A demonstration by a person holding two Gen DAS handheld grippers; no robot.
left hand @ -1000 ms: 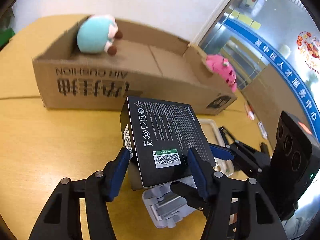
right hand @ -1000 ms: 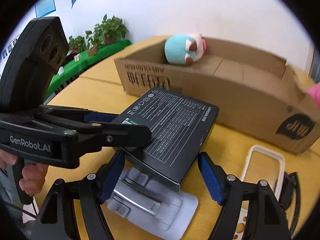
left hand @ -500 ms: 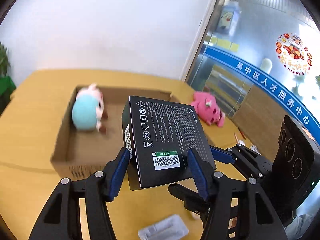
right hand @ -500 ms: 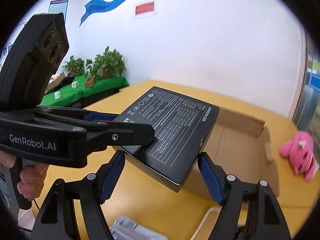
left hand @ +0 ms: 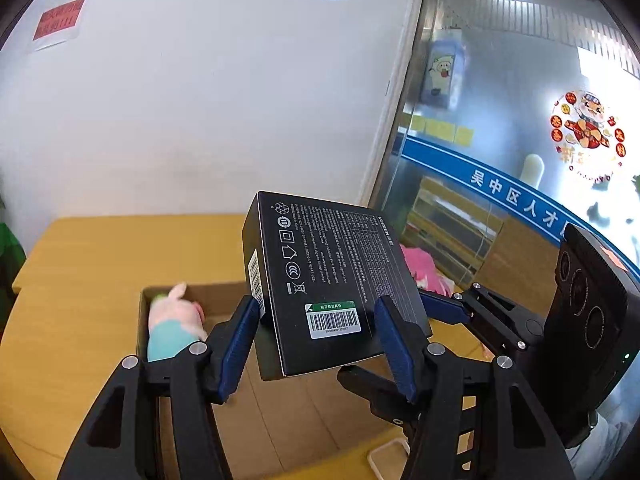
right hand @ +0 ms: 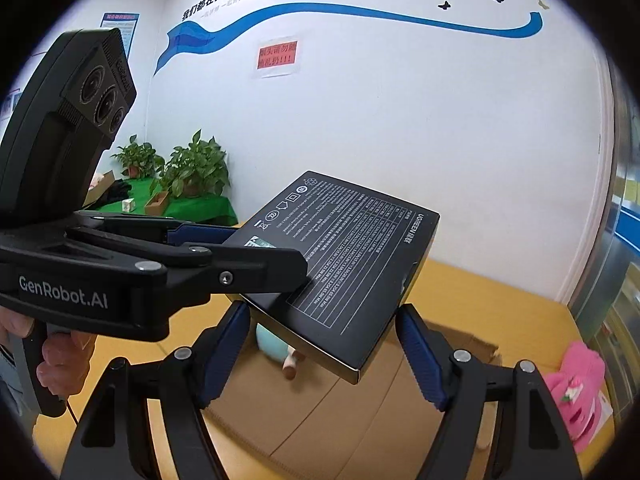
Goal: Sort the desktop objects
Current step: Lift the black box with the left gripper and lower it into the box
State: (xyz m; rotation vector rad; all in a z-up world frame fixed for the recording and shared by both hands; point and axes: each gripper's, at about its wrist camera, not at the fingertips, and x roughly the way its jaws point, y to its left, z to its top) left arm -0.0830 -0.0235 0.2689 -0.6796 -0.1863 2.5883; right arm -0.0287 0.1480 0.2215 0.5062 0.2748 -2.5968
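I have the black UGREEN product box clenched between the blue pads of both grippers at once: my left gripper clamps its barcode end, and my right gripper squeezes it from the other side, holding it tilted in the air above the open cardboard box on the yellow table. Down in that carton I see the teal and pink plush toy lying at its far left end, while a bright pink plush sits on the table just outside the carton's right wall
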